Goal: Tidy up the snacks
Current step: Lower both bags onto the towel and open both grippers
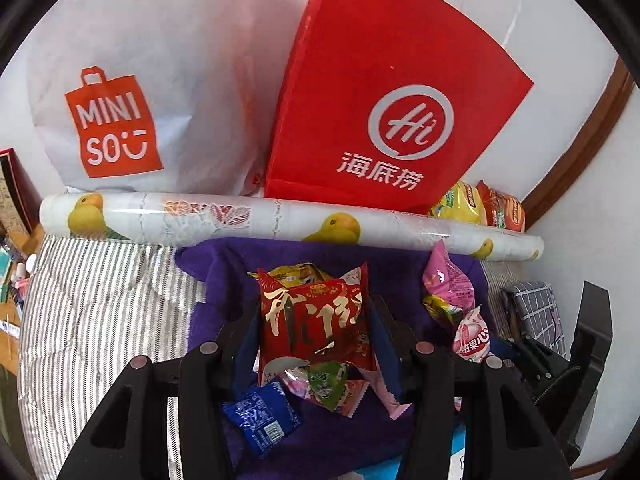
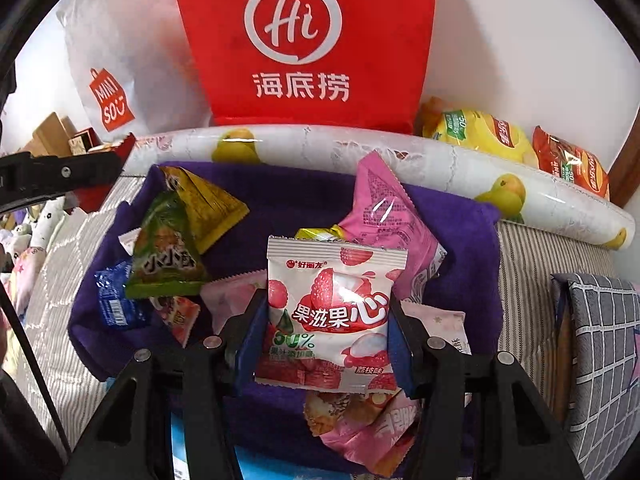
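Observation:
My left gripper (image 1: 316,320) is shut on a red snack packet with gold lettering (image 1: 316,316), held above a purple cloth (image 1: 224,280). My right gripper (image 2: 328,320) is shut on a white and pink lychee gummy packet (image 2: 332,316), also above the purple cloth (image 2: 280,200). Loose snacks lie on the cloth: a blue packet (image 1: 260,412), a green packet (image 2: 168,256), a pink packet (image 2: 388,208) and several more. The right gripper shows at the right edge of the left wrist view (image 1: 476,340). The left gripper (image 2: 120,160) shows at the left of the right wrist view.
A red Haidilao paper bag (image 1: 380,92) and a white Miniso bag (image 1: 112,120) stand against the wall behind a rolled fruit-print sheet (image 1: 280,220). Yellow and orange chip bags (image 2: 516,140) lie behind the roll at right. Striped bedding (image 1: 100,300) surrounds the cloth.

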A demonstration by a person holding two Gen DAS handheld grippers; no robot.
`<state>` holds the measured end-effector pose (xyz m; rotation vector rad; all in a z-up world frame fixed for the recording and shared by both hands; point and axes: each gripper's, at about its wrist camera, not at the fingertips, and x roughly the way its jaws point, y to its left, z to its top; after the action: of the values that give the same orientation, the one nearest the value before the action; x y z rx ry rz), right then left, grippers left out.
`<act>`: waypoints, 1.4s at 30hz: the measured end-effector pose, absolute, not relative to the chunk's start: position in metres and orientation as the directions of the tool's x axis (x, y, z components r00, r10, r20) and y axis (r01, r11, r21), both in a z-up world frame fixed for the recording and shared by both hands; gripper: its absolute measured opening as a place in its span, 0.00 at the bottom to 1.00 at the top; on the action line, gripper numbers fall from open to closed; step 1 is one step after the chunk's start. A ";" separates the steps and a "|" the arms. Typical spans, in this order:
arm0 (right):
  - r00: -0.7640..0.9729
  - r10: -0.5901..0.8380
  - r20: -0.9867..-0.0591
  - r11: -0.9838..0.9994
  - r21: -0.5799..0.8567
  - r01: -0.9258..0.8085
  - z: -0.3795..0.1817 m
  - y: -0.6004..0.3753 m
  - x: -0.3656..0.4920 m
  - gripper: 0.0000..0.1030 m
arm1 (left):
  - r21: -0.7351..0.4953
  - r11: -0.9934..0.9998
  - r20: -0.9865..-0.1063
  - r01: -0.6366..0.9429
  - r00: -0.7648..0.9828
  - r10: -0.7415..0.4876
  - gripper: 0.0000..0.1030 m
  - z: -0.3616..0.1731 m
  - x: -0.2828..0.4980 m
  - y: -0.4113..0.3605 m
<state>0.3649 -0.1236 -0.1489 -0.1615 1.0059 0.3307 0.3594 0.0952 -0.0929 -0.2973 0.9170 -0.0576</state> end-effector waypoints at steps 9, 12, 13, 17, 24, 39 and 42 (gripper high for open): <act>0.509 0.197 -0.838 0.933 0.001 -0.360 -0.144 -0.123 0.361 0.62 | -0.253 0.958 -0.820 -0.133 0.555 -0.139 0.48 -0.108 0.363 0.103; 0.520 0.205 -0.829 0.934 0.007 -0.357 -0.138 -0.125 0.359 0.64 | -0.246 0.958 -0.833 -0.148 0.538 -0.131 0.48 -0.113 0.364 0.104; 0.523 0.208 -0.827 0.935 0.010 -0.356 -0.136 -0.125 0.358 0.64 | -0.246 0.957 -0.836 -0.153 0.534 -0.130 0.48 -0.114 0.365 0.105; 0.540 0.220 -0.813 0.936 0.019 -0.352 -0.128 -0.128 0.353 0.64 | -0.247 0.954 -0.843 -0.169 0.524 -0.125 0.48 -0.118 0.366 0.109; 0.569 0.244 -0.785 0.935 0.035 -0.352 -0.115 -0.132 0.347 0.64 | -0.249 0.951 -0.856 -0.183 0.500 -0.128 0.48 -0.125 0.371 0.110; 0.575 0.240 -0.782 0.945 0.052 -0.324 -0.112 -0.142 0.342 0.64 | -0.263 0.940 -0.887 -0.215 0.437 -0.148 0.49 -0.140 0.379 0.106; 0.571 0.245 -0.784 0.946 0.063 -0.319 -0.110 -0.145 0.340 0.64 | -0.270 0.938 -0.888 -0.215 0.433 -0.156 0.50 -0.139 0.378 0.106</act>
<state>0.3396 -0.1446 -0.1104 -0.0886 0.9050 0.3317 0.3784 0.1064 -0.1390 -0.3705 1.1297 0.0381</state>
